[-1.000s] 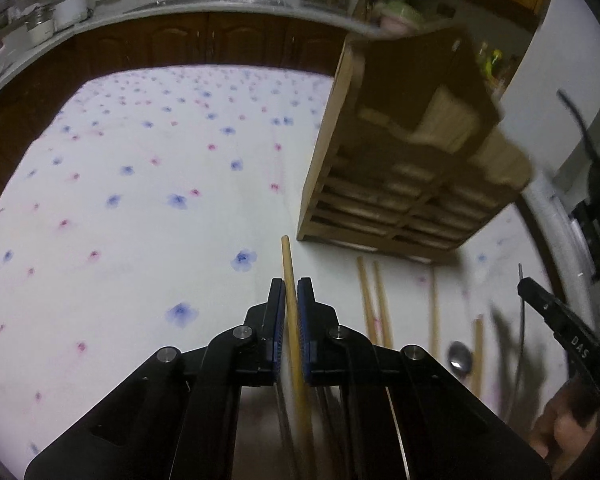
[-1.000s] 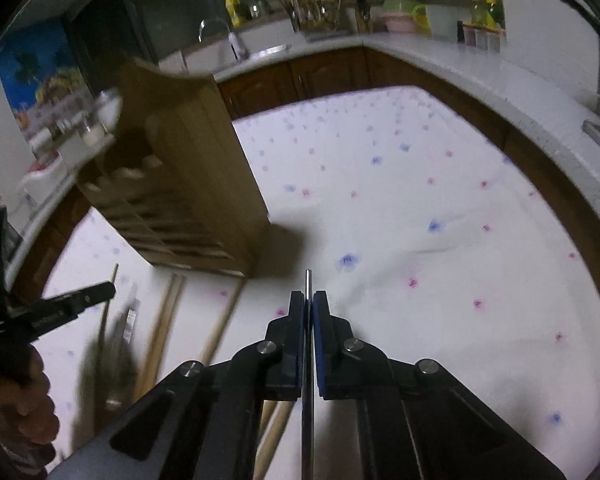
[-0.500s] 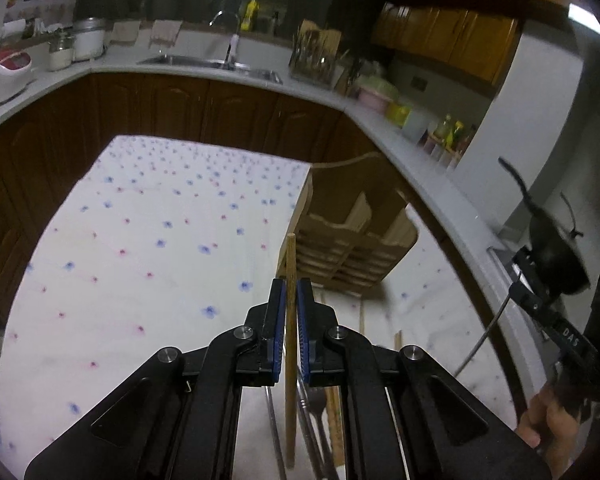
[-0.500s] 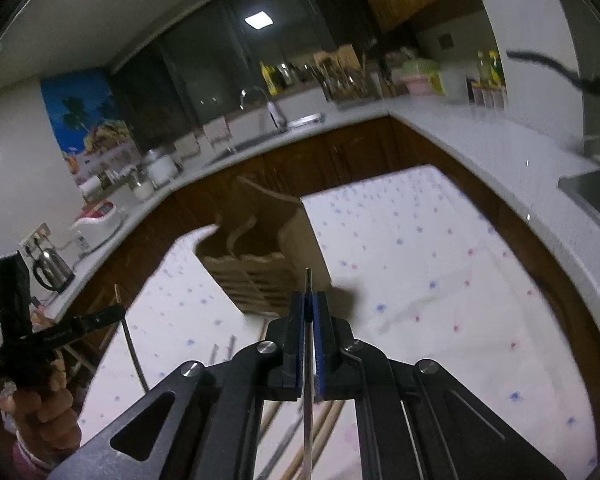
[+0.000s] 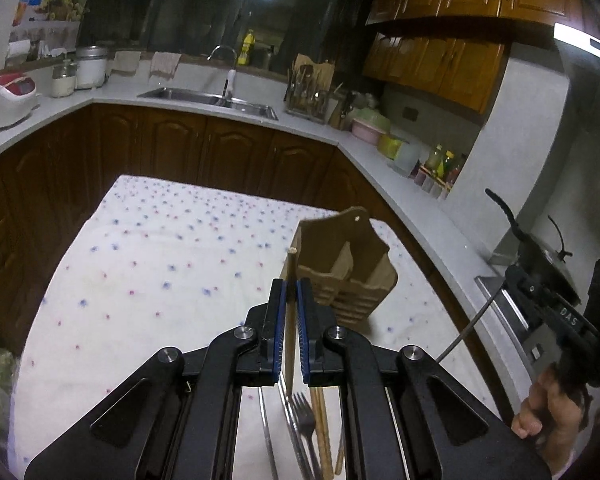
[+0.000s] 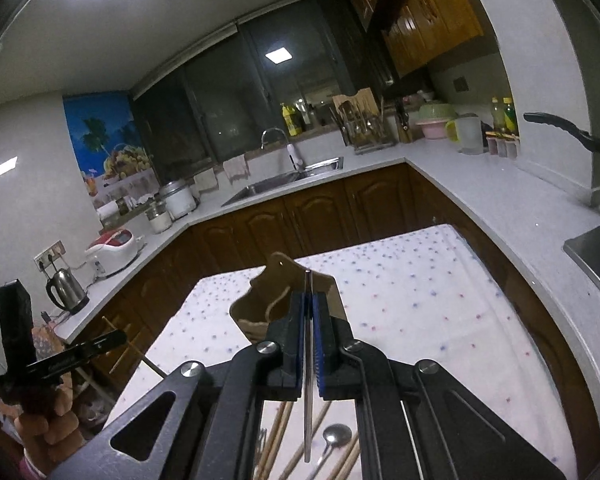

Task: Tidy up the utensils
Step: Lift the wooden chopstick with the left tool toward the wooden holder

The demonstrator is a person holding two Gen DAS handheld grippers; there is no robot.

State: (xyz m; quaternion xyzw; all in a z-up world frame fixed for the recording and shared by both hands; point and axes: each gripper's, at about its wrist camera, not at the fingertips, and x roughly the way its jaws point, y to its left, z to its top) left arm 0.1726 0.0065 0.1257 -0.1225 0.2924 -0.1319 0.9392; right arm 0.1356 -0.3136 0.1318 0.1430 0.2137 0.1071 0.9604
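1. Left wrist view: my left gripper (image 5: pixel 291 292) pinches a wooden chopstick (image 5: pixel 289 312), now lifted off the cloth, tip beside the wooden holder (image 5: pixel 350 268).
2. My right gripper (image 6: pixel 310 308) clamps a metal chopstick (image 6: pixel 308 380), also raised; both ready for dropping in.

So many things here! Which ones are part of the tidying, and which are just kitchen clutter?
Part of the job:
wooden chopstick in left gripper
metal chopstick in right gripper
wooden holder
fork
spoon

Just lying about:
rice cooker
kettle
sink
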